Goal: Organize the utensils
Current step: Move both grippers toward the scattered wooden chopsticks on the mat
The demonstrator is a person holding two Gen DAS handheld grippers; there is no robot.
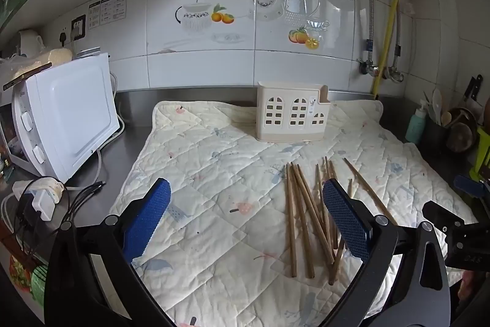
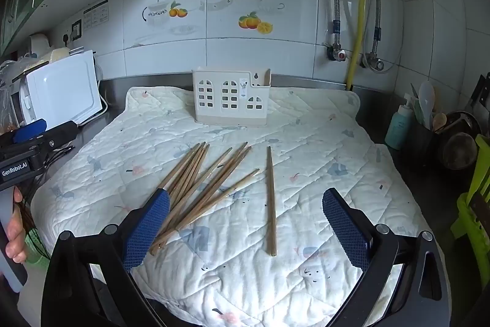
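Several wooden chopsticks (image 1: pixel 301 213) lie loose in a pile on a quilted cream mat (image 1: pixel 214 173); they also show in the right wrist view (image 2: pixel 202 186), with a single chopstick (image 2: pixel 271 201) lying apart to their right. A cream plastic utensil holder (image 1: pixel 292 115) with window cut-outs stands upright at the mat's back, also in the right wrist view (image 2: pixel 231 97). My left gripper (image 1: pixel 245 222) is open and empty above the mat, left of the pile. My right gripper (image 2: pixel 245 230) is open and empty, with the single chopstick between its fingers below.
A white microwave (image 1: pixel 64 118) stands at the left, with cables and a power strip (image 1: pixel 39 198) in front of it. A teal bottle (image 2: pixel 398 124) and a dark pot of kitchen tools (image 2: pixel 428 127) stand at the right. A tiled wall with pipes is behind.
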